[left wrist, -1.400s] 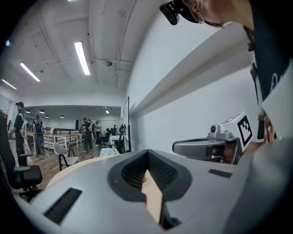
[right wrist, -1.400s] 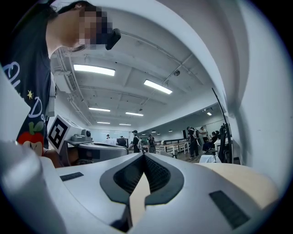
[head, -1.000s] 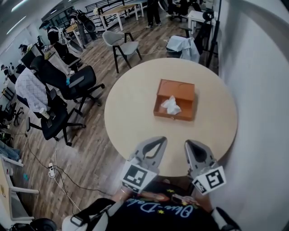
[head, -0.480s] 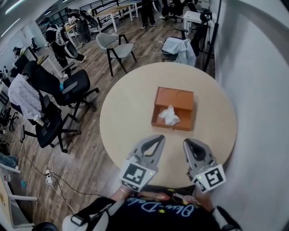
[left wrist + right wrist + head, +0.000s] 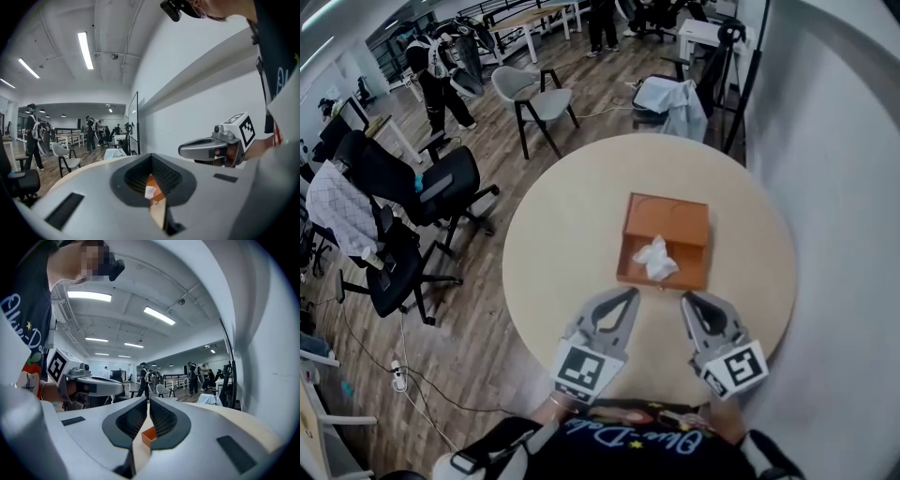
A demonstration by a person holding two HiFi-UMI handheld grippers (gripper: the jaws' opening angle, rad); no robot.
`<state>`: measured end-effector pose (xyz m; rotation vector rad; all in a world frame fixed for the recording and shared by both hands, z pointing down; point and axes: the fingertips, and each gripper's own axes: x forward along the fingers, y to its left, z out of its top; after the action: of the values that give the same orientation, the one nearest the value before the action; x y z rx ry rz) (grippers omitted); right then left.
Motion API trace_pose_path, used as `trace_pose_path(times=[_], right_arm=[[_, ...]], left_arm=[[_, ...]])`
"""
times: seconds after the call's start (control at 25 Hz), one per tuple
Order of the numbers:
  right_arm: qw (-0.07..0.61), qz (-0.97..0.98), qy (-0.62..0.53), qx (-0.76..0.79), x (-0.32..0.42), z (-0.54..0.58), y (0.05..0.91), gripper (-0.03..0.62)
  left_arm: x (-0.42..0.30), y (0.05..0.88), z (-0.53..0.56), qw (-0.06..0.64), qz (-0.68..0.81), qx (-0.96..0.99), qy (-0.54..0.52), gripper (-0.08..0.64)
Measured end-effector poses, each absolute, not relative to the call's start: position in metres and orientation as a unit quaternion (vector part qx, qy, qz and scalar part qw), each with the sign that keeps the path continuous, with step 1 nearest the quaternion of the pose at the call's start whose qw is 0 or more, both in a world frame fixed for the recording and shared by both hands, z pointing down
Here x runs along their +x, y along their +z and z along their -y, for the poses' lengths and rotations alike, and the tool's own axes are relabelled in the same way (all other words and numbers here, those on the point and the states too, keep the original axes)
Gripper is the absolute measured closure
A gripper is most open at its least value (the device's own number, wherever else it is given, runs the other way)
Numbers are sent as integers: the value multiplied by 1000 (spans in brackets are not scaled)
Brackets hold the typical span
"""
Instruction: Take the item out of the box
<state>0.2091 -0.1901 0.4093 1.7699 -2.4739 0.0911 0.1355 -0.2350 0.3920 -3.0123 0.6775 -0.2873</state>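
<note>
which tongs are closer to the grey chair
Left. The left tongs are on the side toward the grey chair, beyond the table; the right tongs are beside them, toward the wall.

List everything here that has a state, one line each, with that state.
Box: open at the top, sitting flat on the table.
White crumpled item: inside the box, not gripped.
Left gripper: shut, empty, short of the box.
Right gripper: shut, empty, short of the box.
</note>
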Motion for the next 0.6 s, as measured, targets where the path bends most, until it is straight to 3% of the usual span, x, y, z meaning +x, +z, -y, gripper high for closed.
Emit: trace_pose_path(times=[0.6], right_arm=[[140,814,71,559,225,255,470,593]], left_arm=[[130,424,286,-24,-256,-962,-95,575]])
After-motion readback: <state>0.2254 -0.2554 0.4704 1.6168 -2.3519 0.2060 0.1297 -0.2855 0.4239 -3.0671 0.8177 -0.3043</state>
